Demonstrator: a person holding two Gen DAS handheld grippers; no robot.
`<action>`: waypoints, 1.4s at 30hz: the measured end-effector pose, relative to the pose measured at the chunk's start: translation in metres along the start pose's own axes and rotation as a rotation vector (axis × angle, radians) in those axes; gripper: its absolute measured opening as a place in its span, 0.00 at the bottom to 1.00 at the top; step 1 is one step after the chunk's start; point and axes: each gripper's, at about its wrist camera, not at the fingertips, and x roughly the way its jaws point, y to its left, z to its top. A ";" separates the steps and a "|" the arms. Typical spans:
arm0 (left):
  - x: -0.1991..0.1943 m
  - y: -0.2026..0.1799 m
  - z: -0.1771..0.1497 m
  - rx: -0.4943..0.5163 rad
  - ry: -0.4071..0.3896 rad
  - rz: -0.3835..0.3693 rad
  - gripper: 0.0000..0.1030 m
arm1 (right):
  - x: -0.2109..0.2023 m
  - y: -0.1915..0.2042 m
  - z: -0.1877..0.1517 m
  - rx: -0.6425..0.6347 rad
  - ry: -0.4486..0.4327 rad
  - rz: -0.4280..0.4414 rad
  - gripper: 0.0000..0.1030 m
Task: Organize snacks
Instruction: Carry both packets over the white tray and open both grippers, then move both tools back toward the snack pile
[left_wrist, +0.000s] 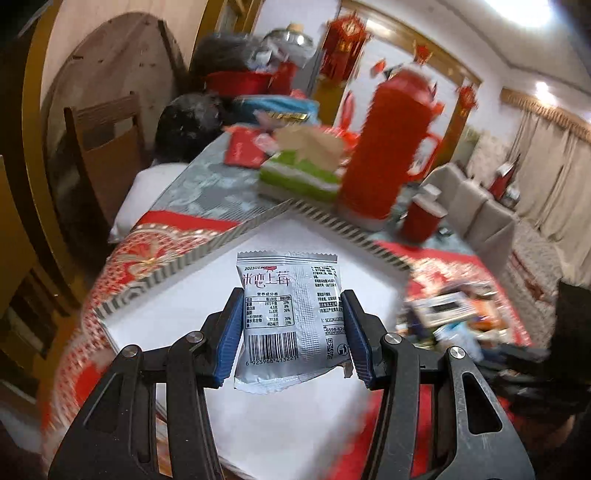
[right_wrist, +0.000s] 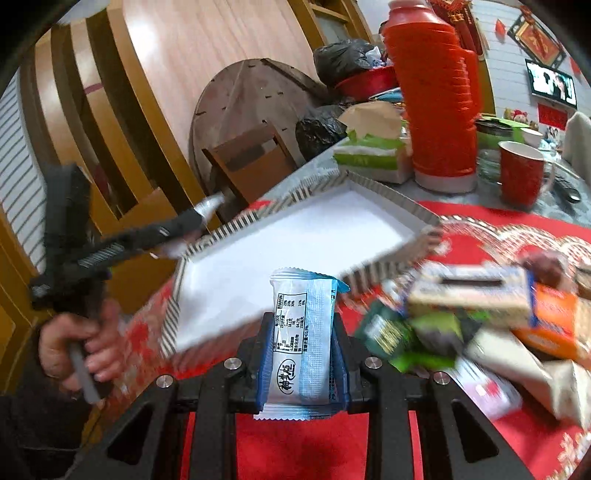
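My left gripper (left_wrist: 291, 328) is shut on a silver snack packet (left_wrist: 291, 317) and holds it over the white tray with a striped rim (left_wrist: 162, 273). My right gripper (right_wrist: 303, 354) is shut on a blue and white snack packet (right_wrist: 304, 332), held upright just in front of the same tray (right_wrist: 258, 218). The left gripper (right_wrist: 122, 240) shows in the right wrist view at the tray's left edge, its silver packet (right_wrist: 212, 205) sticking out. A pile of loose snack packets (right_wrist: 480, 317) lies on the red cloth to the right of the tray.
A red thermos (right_wrist: 439, 96), a green tissue box (right_wrist: 373, 155) and a red cup (right_wrist: 521, 173) stand behind the tray. Black bags (right_wrist: 321, 129) and a wooden chair (right_wrist: 243, 162) are at the table's far left. The red patterned cloth (right_wrist: 295, 443) covers the table.
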 end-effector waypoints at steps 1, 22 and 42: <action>0.006 0.006 0.000 0.003 0.007 0.028 0.49 | 0.007 0.003 0.005 0.009 0.000 0.000 0.26; 0.066 0.021 -0.023 0.166 0.139 0.331 0.77 | 0.095 0.024 0.048 0.124 0.016 -0.103 0.49; 0.038 -0.008 -0.048 0.289 0.014 0.191 0.78 | -0.146 -0.090 -0.085 0.147 -0.343 -0.442 0.56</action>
